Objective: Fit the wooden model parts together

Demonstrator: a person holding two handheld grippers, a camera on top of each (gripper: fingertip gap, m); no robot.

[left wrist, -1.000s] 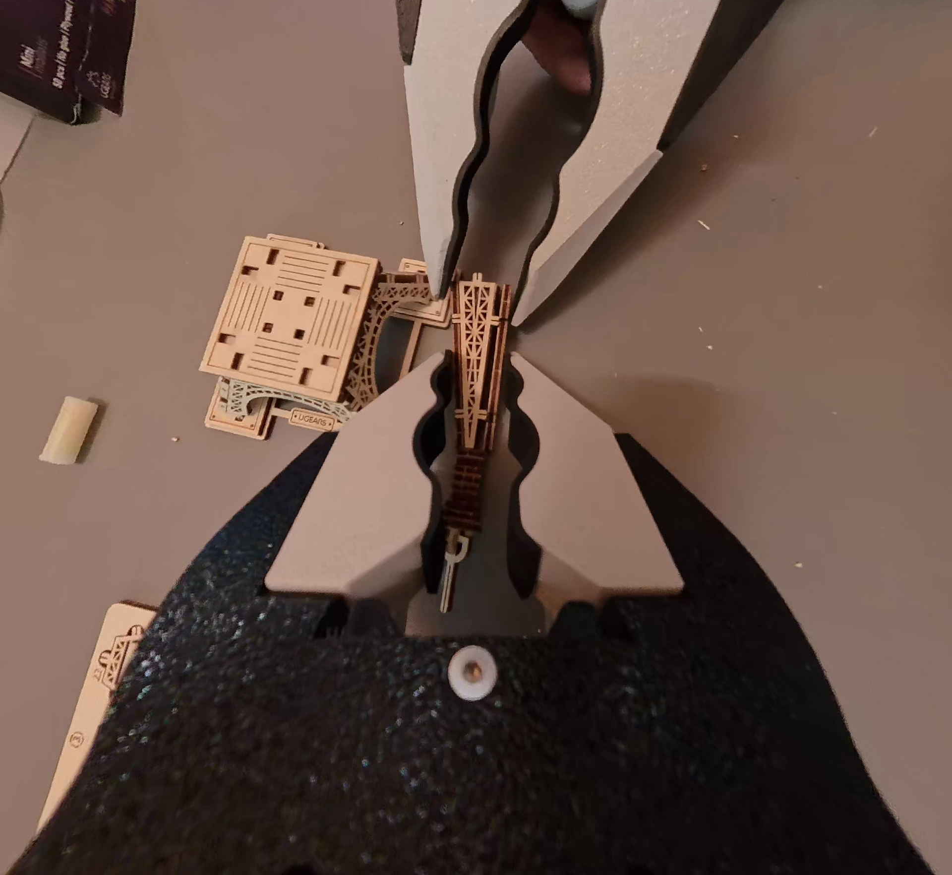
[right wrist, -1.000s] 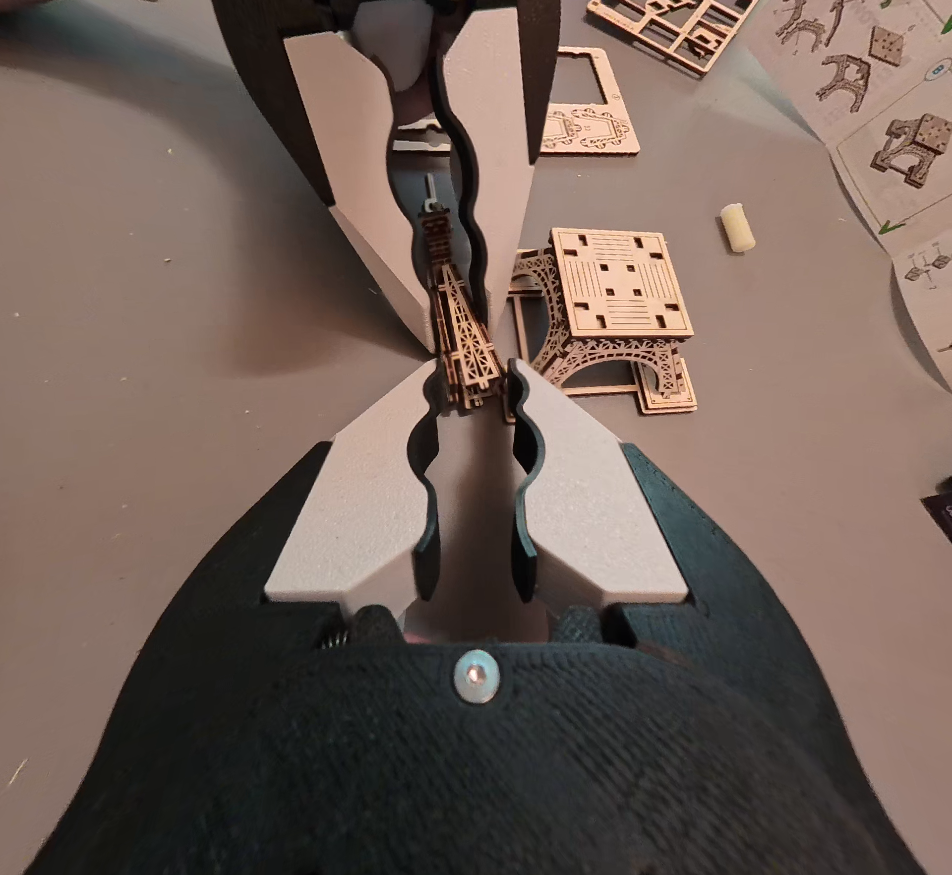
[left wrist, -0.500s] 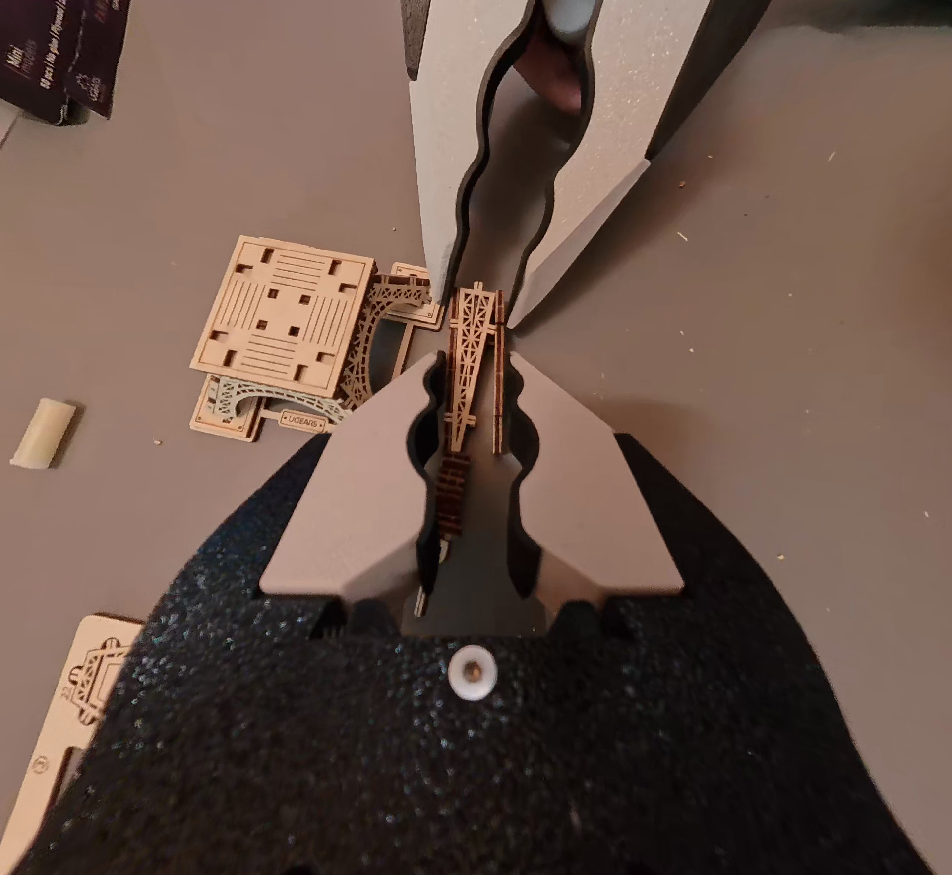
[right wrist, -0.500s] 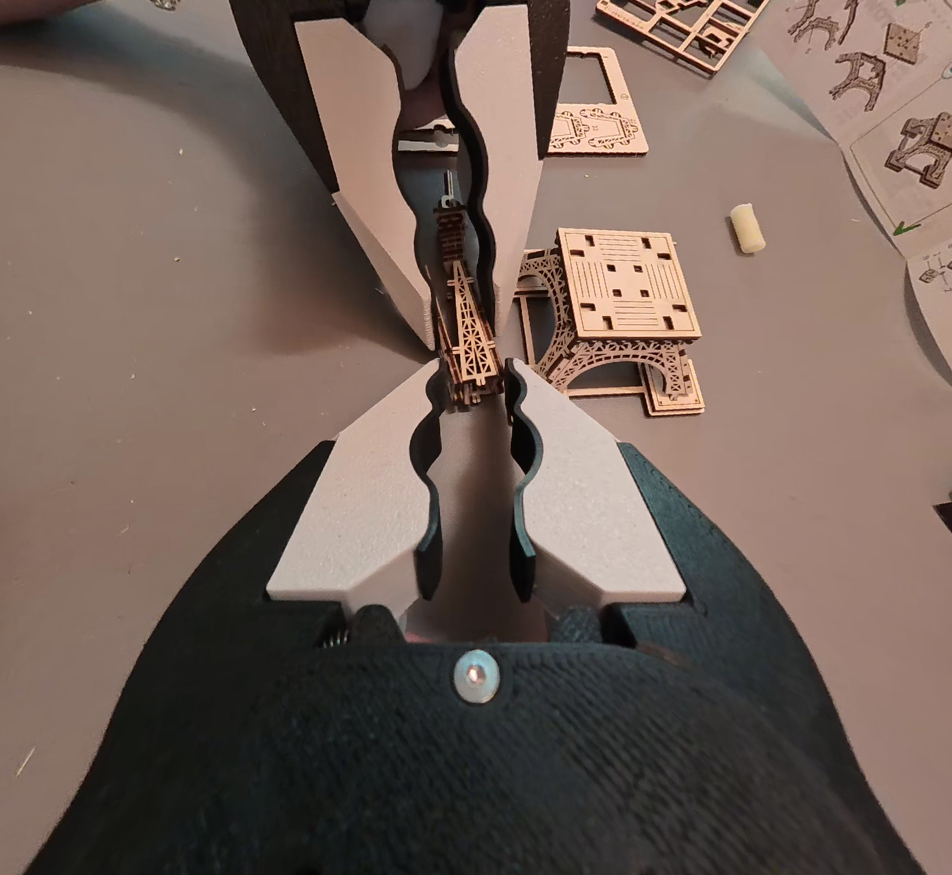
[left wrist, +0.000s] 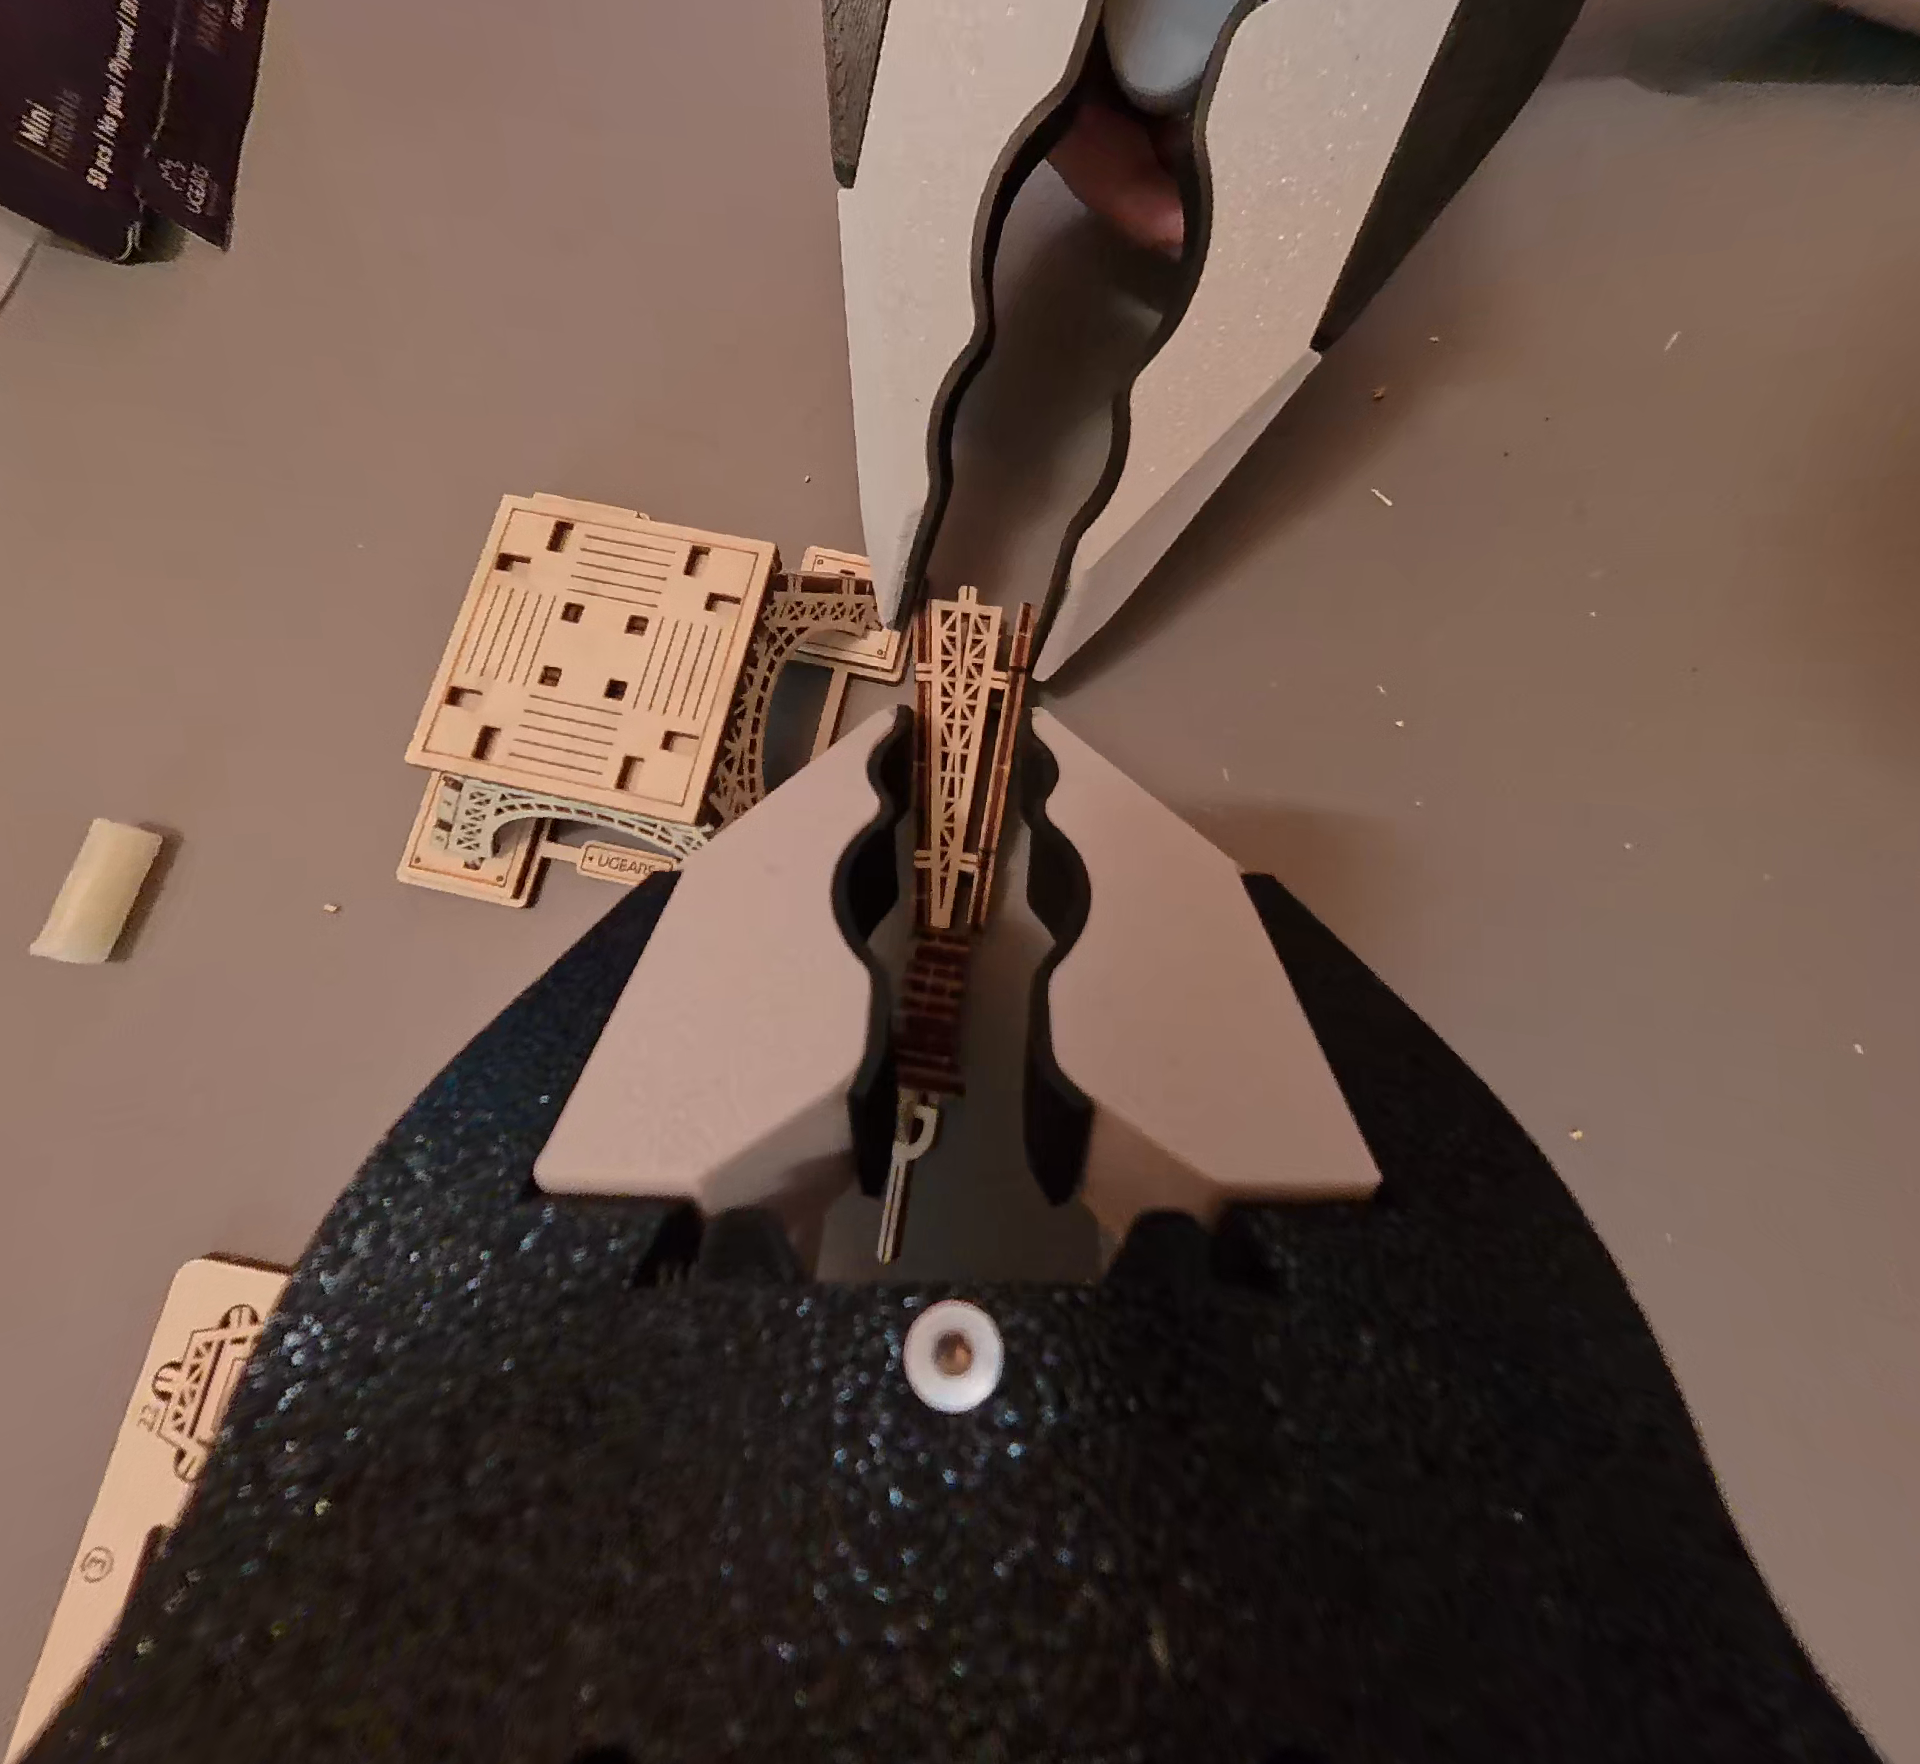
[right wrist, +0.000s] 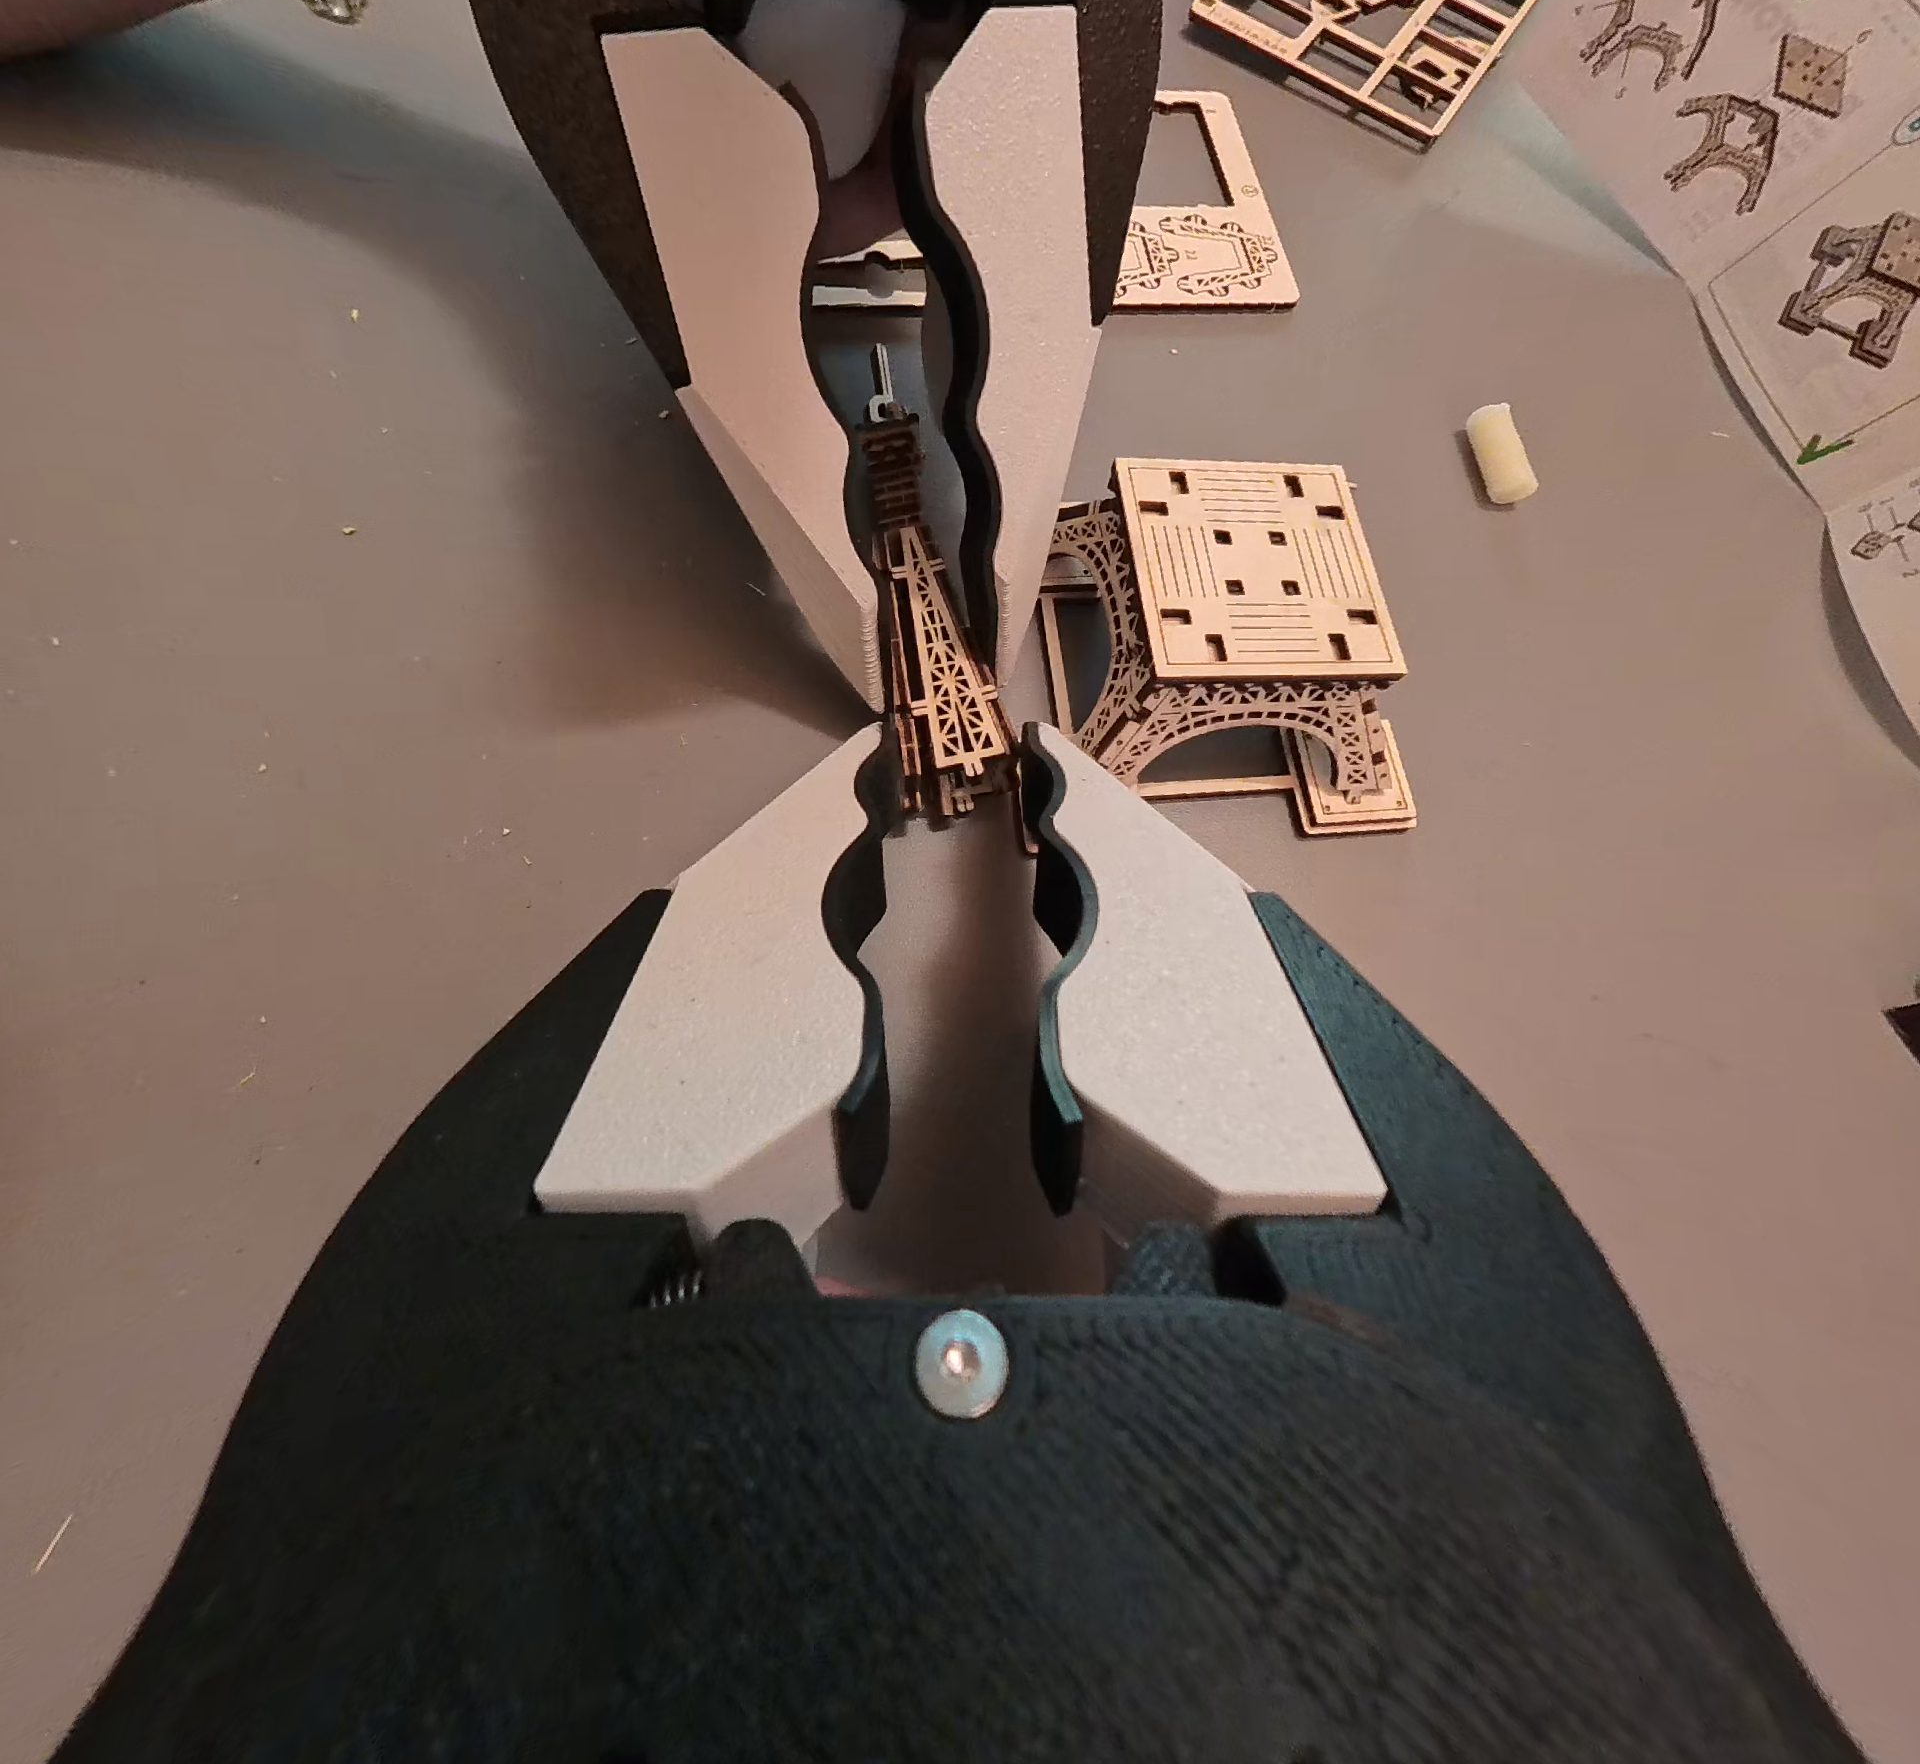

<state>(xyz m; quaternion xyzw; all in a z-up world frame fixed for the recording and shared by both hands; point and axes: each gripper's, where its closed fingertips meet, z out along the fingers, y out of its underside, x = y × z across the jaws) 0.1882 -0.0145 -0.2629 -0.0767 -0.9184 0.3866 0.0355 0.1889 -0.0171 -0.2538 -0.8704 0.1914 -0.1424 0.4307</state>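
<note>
The left gripper (left wrist: 961,727) has a bumpy black body and smooth grey fingers with wavy black rubber edges. It pinches the spire (left wrist: 956,779), a thin, pointy piece of pale wood cut like lace, with a dark ribbed part and a little pin at the narrow end. The spire lies along the gap between the fingers, its wide end sticking out past the tips. The right gripper (right wrist: 951,758) faces it tip to tip. Its fingers are a little apart around that wide end (right wrist: 951,727); I cannot tell if they press it. Just beside them on the smooth grey table (right wrist: 312,675) stands the base (right wrist: 1262,613), four lacy arched legs under a flat square top with slots. A small cream tube (right wrist: 1499,452) lies near it.
</note>
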